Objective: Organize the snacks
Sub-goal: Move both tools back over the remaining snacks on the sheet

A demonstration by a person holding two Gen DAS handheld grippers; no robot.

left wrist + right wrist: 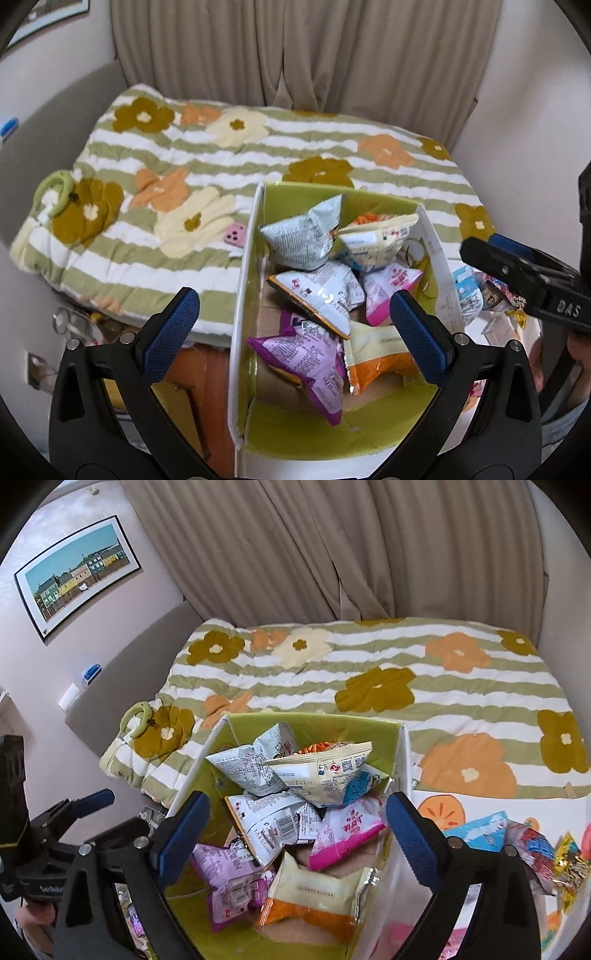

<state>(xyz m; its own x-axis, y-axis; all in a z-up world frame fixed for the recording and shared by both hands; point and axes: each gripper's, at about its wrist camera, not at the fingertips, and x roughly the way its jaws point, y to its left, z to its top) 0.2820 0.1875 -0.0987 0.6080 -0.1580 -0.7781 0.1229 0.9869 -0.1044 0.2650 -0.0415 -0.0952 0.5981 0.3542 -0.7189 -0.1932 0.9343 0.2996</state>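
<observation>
A cardboard box with a green lining (251,258) (207,753) stands against the bed and holds several snack bags: a grey one (303,236) (247,768), a cream one (373,236) (325,775), a pink one (388,291) (347,830), a purple one (306,362) (229,878) and a cream-and-orange one (380,362) (317,897). My left gripper (295,332) is open and empty above the box. My right gripper (295,834) is open and empty above it too. More snack bags (476,291) (524,845) lie outside the box to the right.
A bed with a striped floral quilt (221,155) (369,672) lies behind the box. A pink phone (236,234) and a green ring (51,188) (136,716) rest on the quilt. Curtains (295,48) hang behind. A framed picture (77,572) hangs on the left wall.
</observation>
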